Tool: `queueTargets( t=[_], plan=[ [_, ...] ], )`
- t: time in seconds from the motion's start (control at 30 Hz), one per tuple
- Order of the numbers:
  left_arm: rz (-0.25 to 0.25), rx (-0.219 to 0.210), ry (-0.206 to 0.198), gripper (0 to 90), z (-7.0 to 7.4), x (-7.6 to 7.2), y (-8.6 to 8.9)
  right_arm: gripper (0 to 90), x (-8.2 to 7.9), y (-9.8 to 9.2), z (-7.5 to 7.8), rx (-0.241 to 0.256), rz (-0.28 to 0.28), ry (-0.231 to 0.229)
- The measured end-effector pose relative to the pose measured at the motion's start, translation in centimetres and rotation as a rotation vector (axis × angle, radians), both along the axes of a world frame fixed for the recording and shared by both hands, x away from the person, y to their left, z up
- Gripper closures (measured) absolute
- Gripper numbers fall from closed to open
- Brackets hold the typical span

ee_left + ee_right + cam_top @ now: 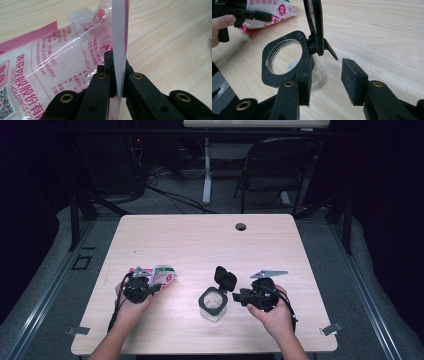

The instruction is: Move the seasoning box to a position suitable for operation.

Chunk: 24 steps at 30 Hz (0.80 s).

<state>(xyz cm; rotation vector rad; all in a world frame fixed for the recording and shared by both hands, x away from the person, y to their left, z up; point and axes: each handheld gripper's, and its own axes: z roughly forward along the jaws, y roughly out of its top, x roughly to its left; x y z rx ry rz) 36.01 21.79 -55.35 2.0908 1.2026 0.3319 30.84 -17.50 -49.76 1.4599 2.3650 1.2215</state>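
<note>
A pink, white and green plastic packet (164, 274) (50, 62) lies at the table's front left. My left gripper (154, 287) (117, 75) is shut on the packet's flat sealed edge, which stands upright between the jaws. A clear jar with a black square collar (213, 303) (283, 60) stands at front centre, and its hinged black lid (226, 278) (315, 25) is flipped up. My right gripper (239, 297) (328, 75) is open just right of the jar, its left pad against the collar, with nothing between the pads. In the right gripper view the packet (274, 7) and the left gripper (242, 13) sit at top left.
The wooden table (200, 245) has a round cable hole (241, 226) near its far edge. Metal clips sit at the front corners (77, 330) (331, 329). A folding chair (280, 165) stands on the floor beyond the table.
</note>
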Motion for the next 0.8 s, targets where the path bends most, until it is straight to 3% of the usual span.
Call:
queueTargets(
  t=[0.2, 0.5, 0.7, 0.8],
  plan=[
    [-0.002, 0.047, -0.029, 90.0, 1.4, -0.6, 0.6, 61.1, 0.1, -0.1, 0.2, 0.005, -0.003, -0.012],
    [0.007, 0.047, -0.021, 90.0, 2.8, -0.7, 1.8, 61.1, 0.4, 0.1, 0.4, 0.007, 0.008, -0.015],
    [-0.007, 0.098, -0.024, 90.0, 4.2, -0.6, 2.4, 61.1, 0.5, 0.3, 0.4, 0.008, 0.013, -0.010],
    [-0.005, 0.123, -0.047, 90.0, 5.5, -0.5, 2.9, 61.0, 0.6, 0.2, 0.5, 0.012, 0.011, -0.011]
  ],
)
